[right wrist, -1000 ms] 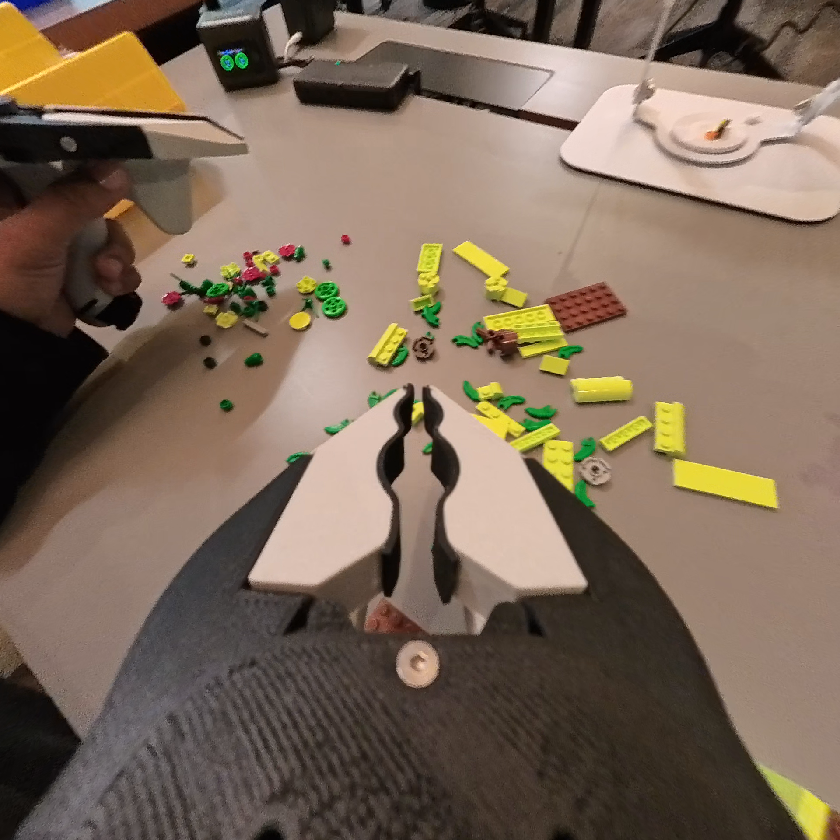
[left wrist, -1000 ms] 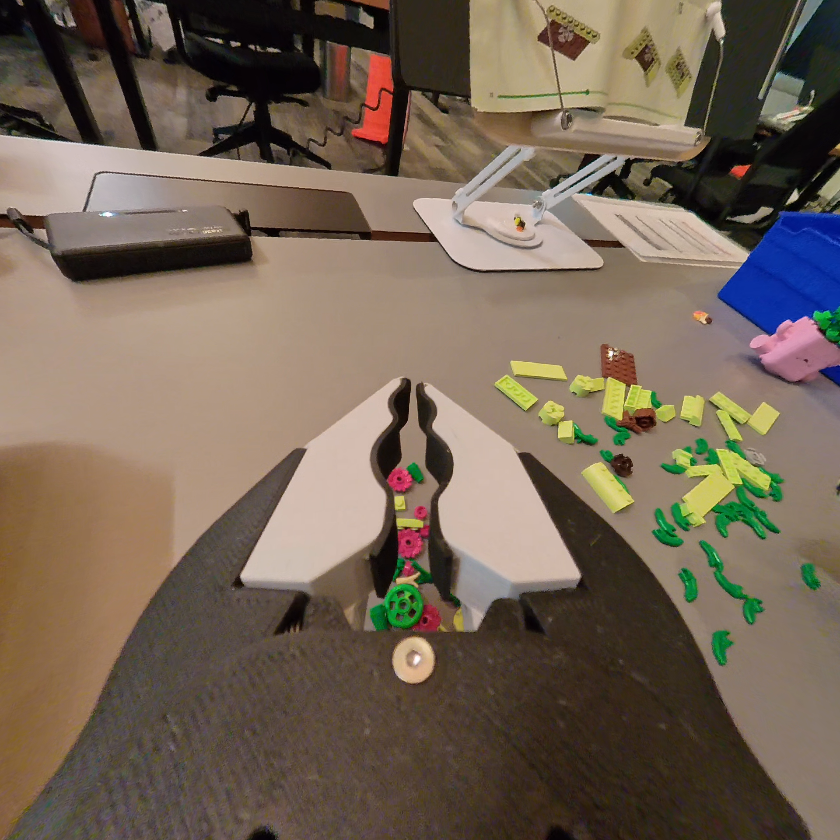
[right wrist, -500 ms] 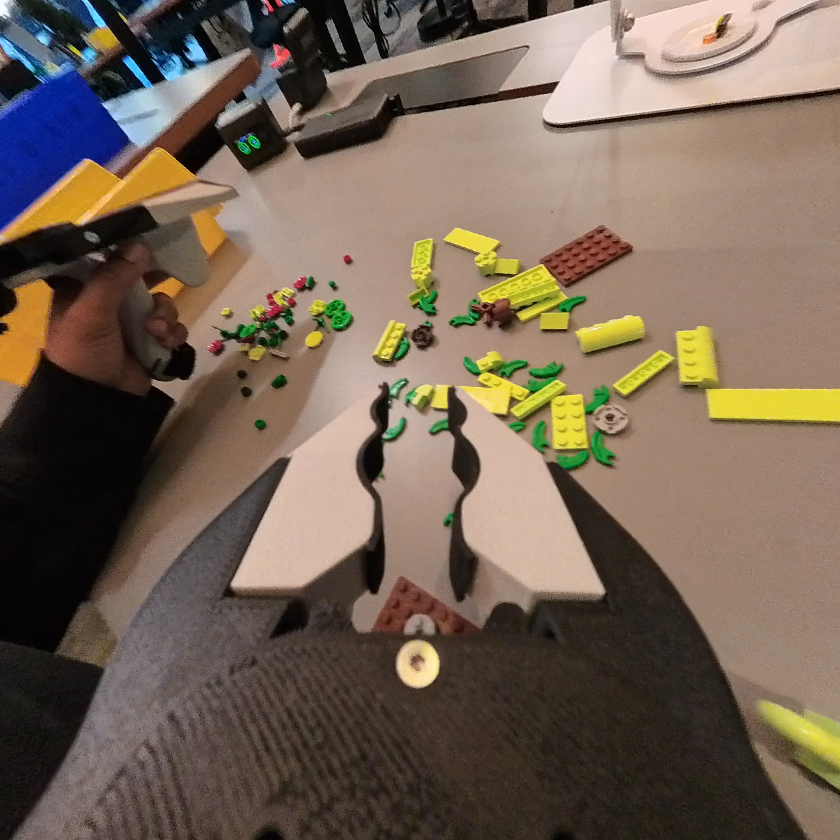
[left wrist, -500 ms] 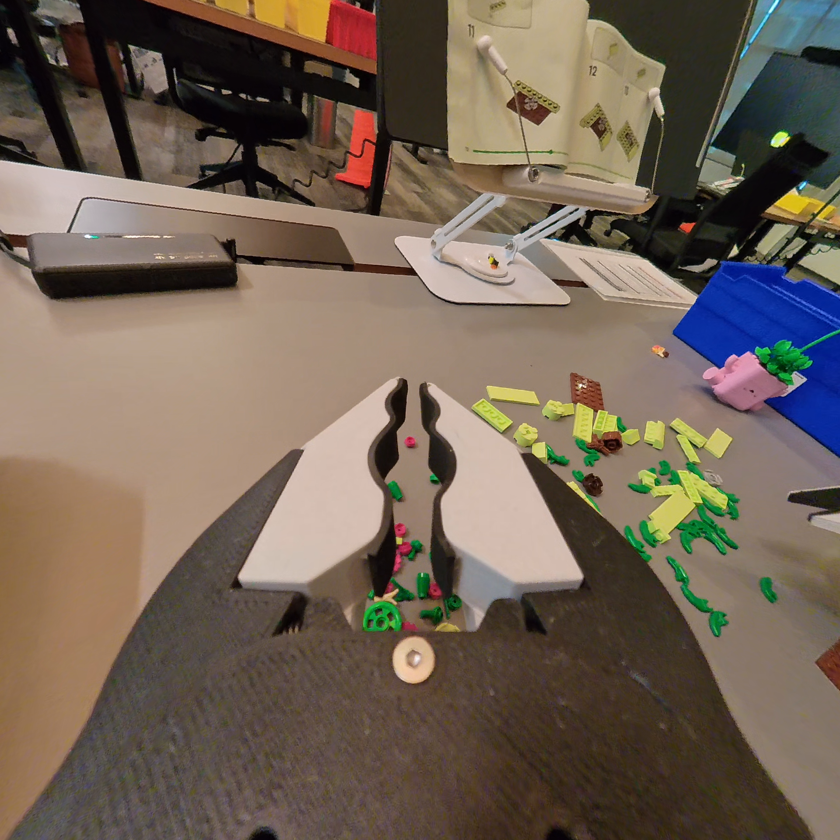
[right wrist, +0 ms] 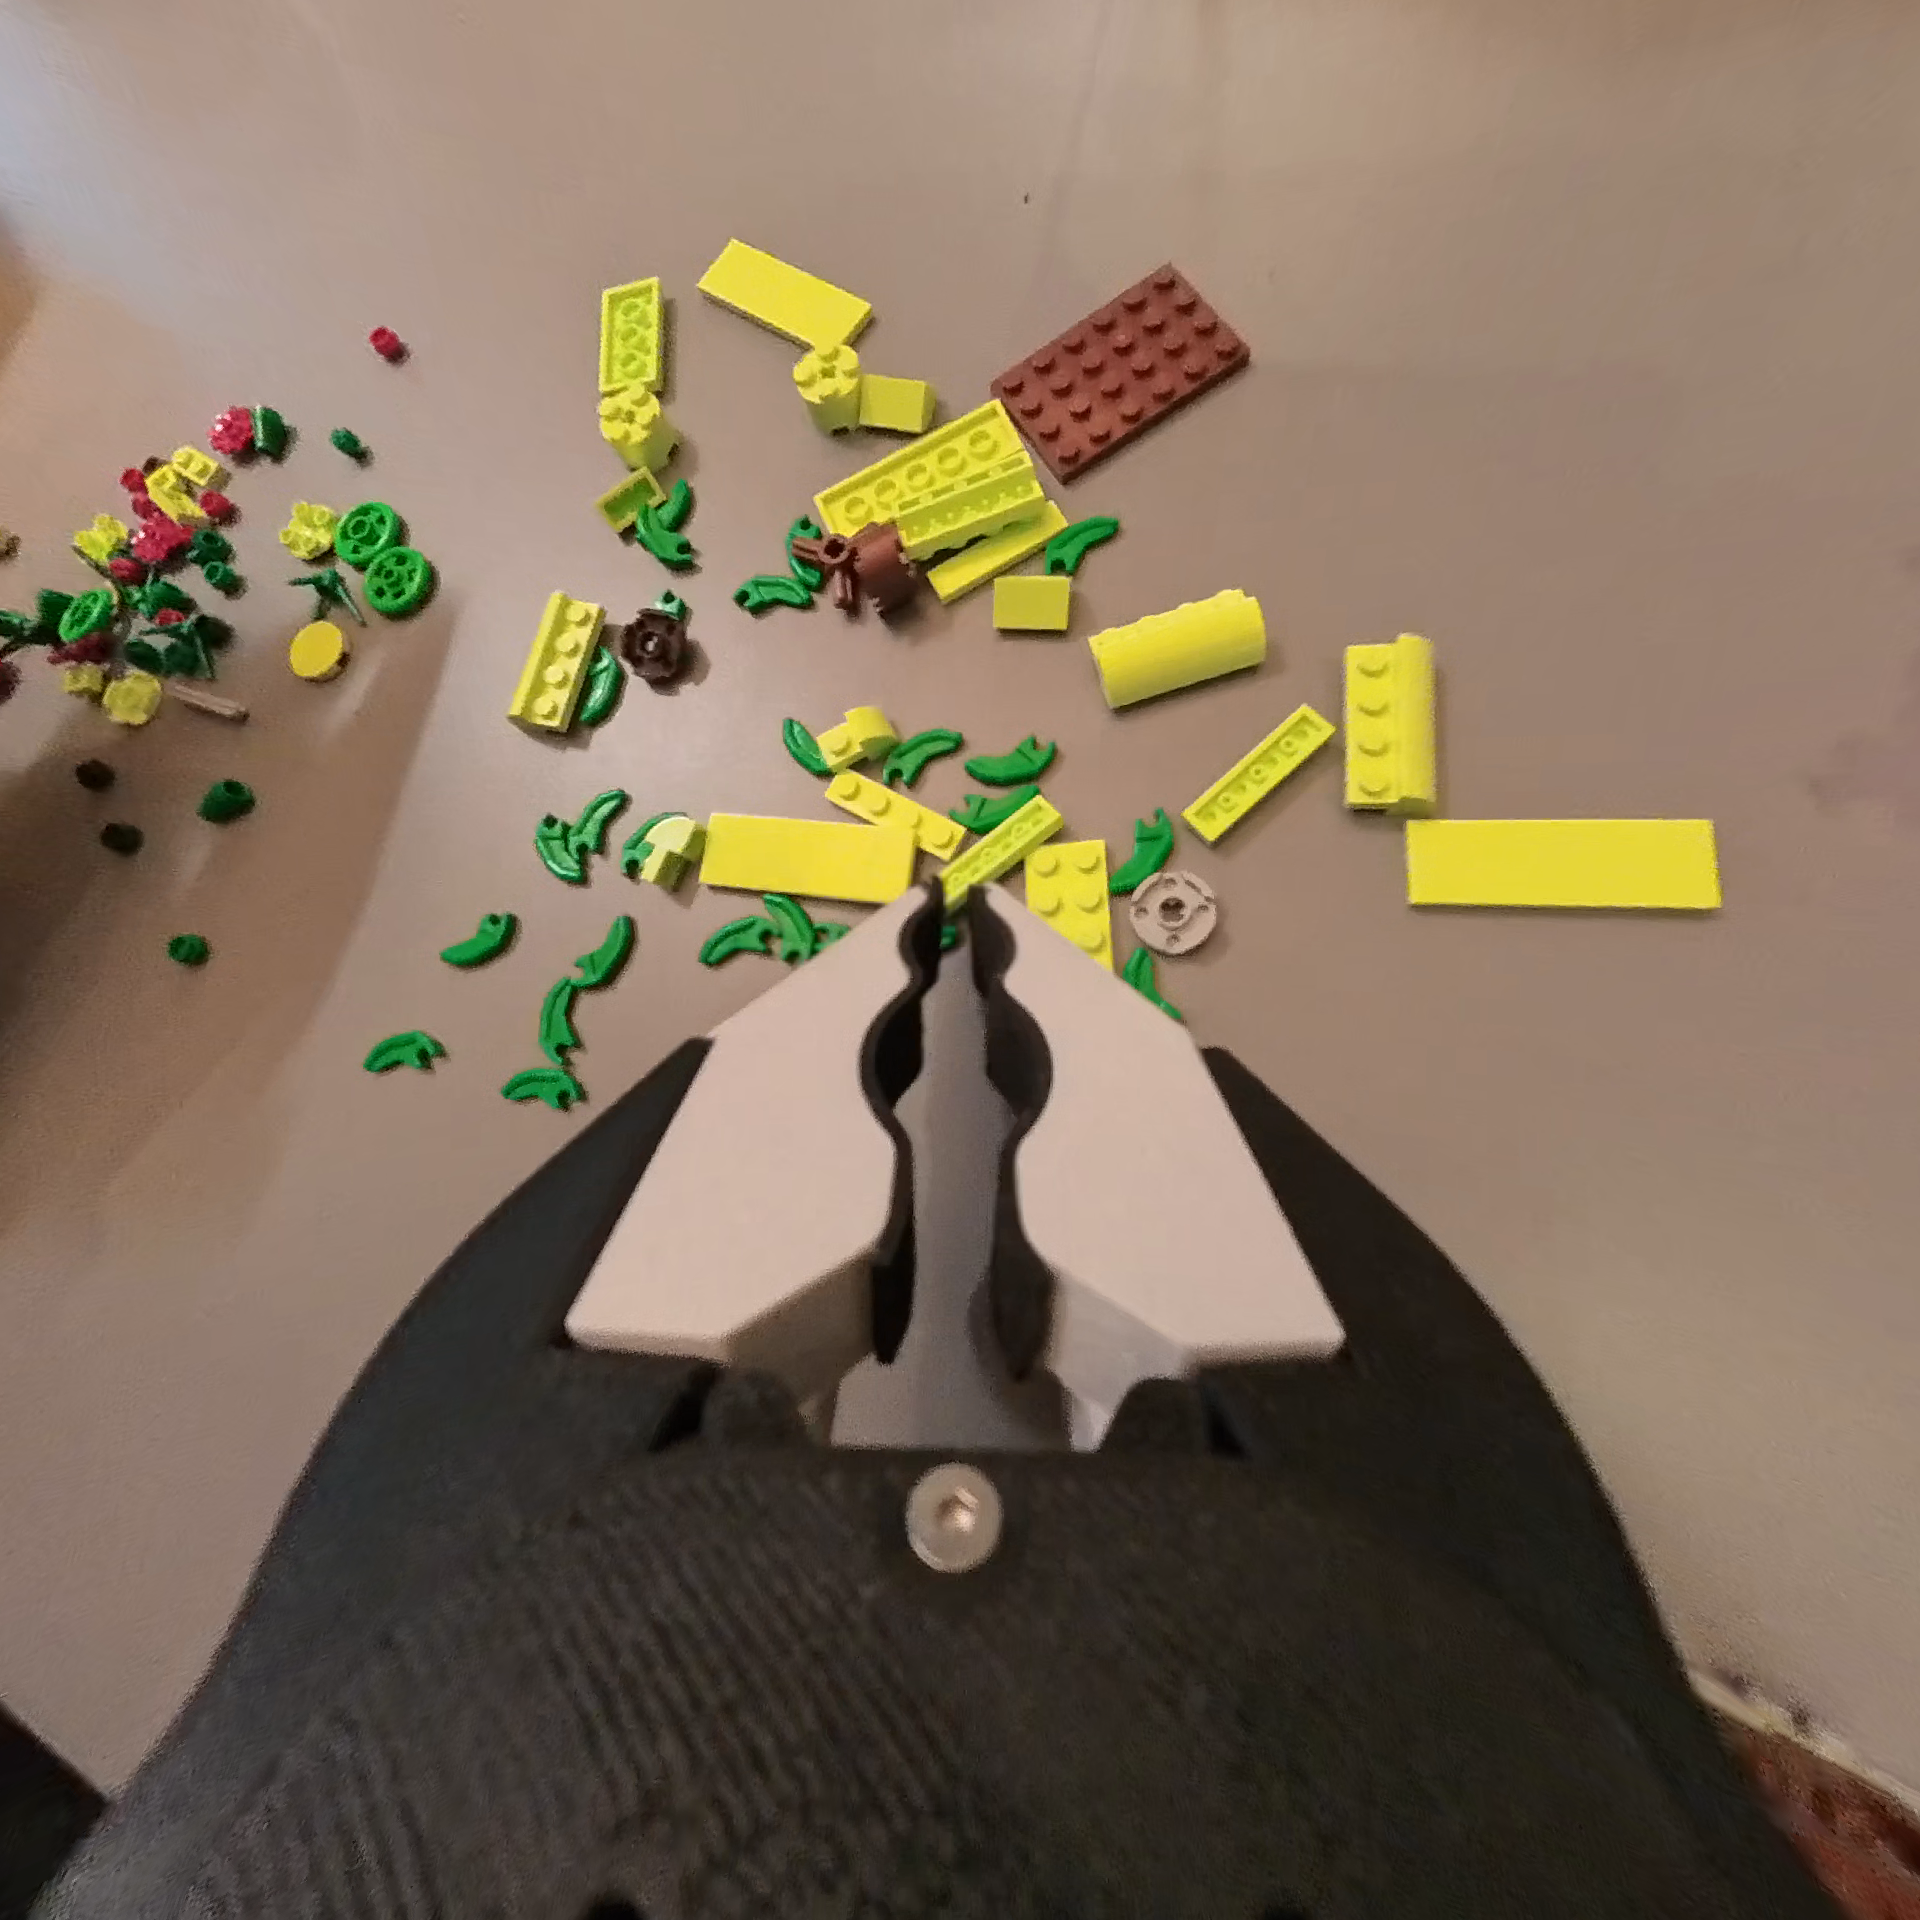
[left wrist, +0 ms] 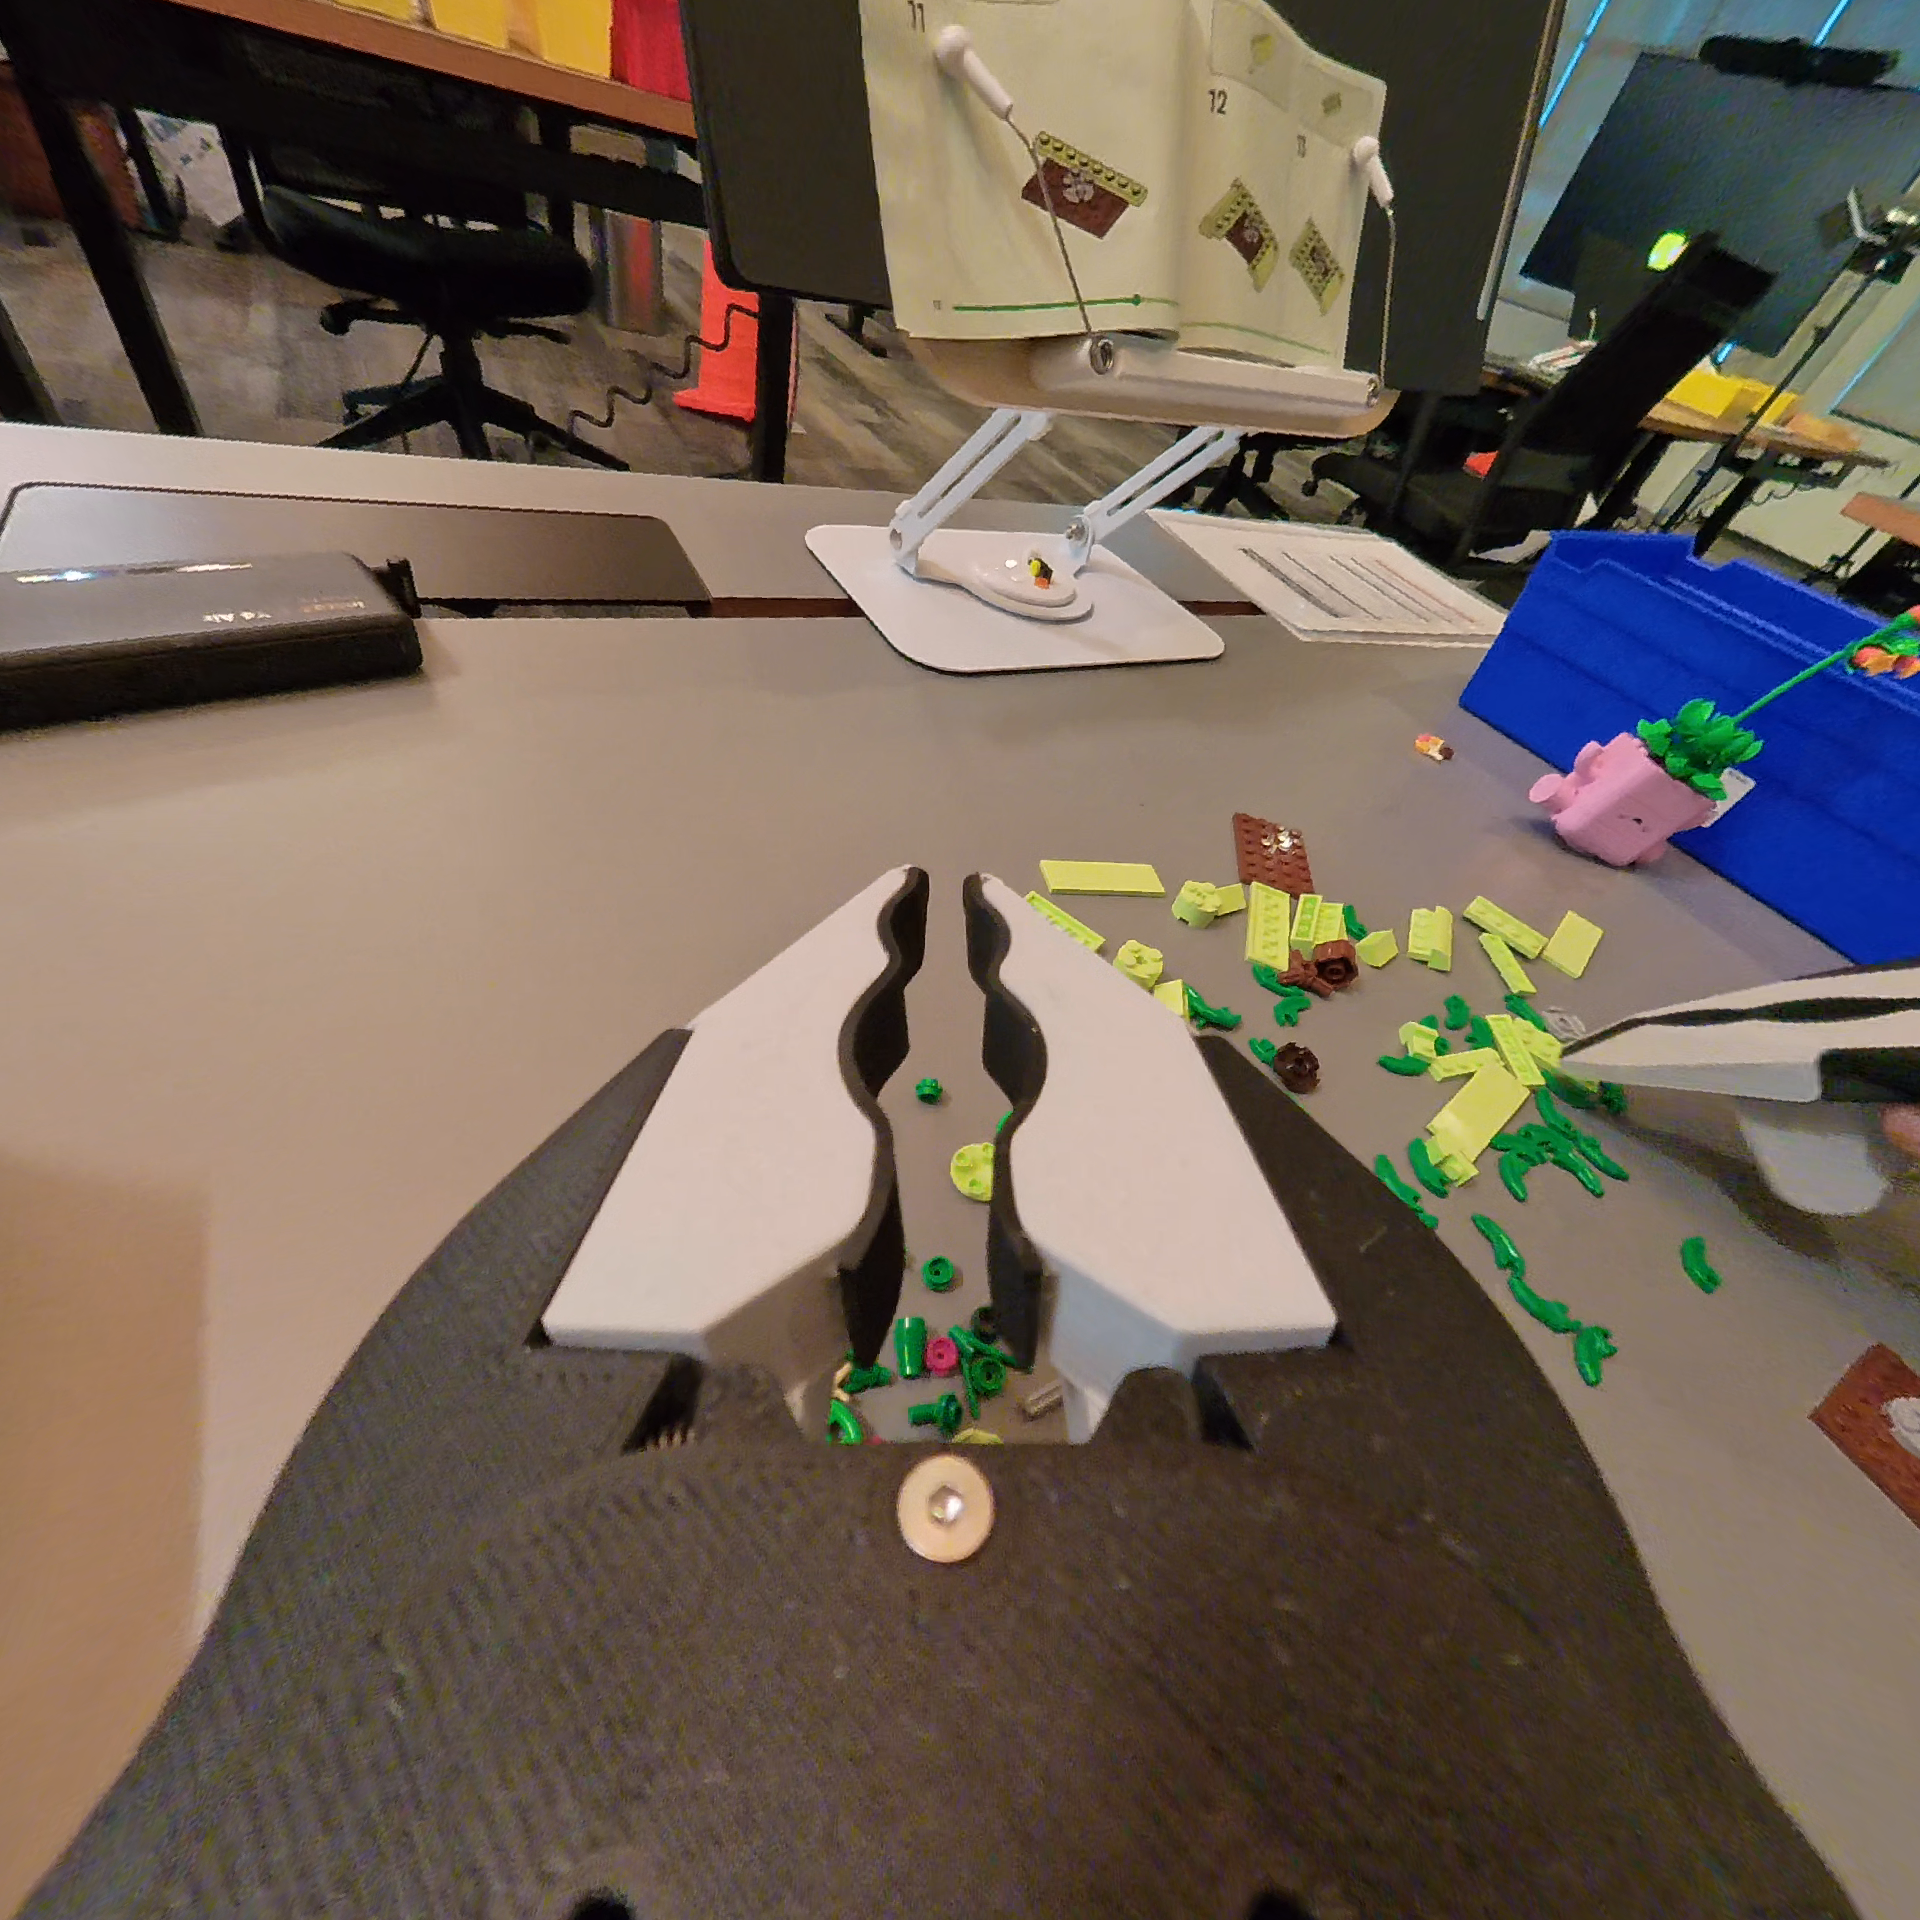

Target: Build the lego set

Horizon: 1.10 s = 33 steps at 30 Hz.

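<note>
My right gripper (right wrist: 954, 896) points down at a pile of lime bricks, and its tips are closed on the end of a thin lime plate (right wrist: 1006, 840) lying on the grey table (right wrist: 1455, 1143). It also shows from the side in the left wrist view (left wrist: 1569, 1051). A brown studded plate (right wrist: 1122, 384), a long lime tile (right wrist: 1558, 862) and several green leaf pieces (right wrist: 571, 831) lie around it. My left gripper (left wrist: 942, 883) is shut and empty, held above small green and pink pieces (left wrist: 940, 1351).
A heap of red, yellow and green flower pieces (right wrist: 156, 561) lies at the left. An instruction booklet (left wrist: 1122, 187) stands on a white stand (left wrist: 1018, 623). A pink pot model (left wrist: 1621, 805), a blue bin (left wrist: 1714, 665), a black device (left wrist: 197, 634) and another brown plate (left wrist: 1875, 1423) are on the table. Tip to tip, the grippers are about 25 cm apart. To the long lime tile (right wrist: 1558, 862): right tips about 10 cm, left tips about 35 cm. It is also in sight in the left wrist view (left wrist: 1575, 945).
My right gripper opened, tipped down over the lime pile and closed on the thin plate's end. My left gripper drew back, so the small pieces now sit nearer its base.
</note>
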Each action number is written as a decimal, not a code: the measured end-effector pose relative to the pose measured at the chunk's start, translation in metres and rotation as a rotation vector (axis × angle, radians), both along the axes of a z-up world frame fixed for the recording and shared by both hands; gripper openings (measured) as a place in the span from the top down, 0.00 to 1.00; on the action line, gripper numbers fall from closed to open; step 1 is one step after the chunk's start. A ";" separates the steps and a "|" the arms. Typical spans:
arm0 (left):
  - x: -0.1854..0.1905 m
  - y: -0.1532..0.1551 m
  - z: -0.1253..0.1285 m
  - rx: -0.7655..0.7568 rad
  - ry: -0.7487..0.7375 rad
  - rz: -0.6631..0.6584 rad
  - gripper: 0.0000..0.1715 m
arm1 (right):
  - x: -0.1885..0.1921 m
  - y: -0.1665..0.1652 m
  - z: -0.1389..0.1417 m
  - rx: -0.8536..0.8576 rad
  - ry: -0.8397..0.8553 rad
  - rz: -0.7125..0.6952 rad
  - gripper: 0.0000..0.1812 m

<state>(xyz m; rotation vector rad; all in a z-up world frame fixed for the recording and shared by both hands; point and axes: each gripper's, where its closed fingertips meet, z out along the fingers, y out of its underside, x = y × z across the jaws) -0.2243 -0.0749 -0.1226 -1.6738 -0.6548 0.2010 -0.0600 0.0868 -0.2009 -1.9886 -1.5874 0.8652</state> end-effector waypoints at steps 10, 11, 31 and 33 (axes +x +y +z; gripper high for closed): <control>0.004 0.004 0.002 0.026 -0.013 -0.018 0.98 | -0.011 0.008 -0.011 0.071 -0.050 0.016 0.97; 0.005 0.006 0.002 0.025 -0.013 -0.022 0.98 | -0.011 0.009 -0.011 0.103 -0.057 0.029 0.97; 0.146 0.086 0.038 0.484 -0.624 -0.799 0.72 | -0.007 -0.064 0.113 1.409 0.418 0.450 0.98; 0.151 0.086 0.038 0.471 -0.624 -0.820 0.78 | -0.007 -0.070 0.117 1.446 0.429 0.459 0.98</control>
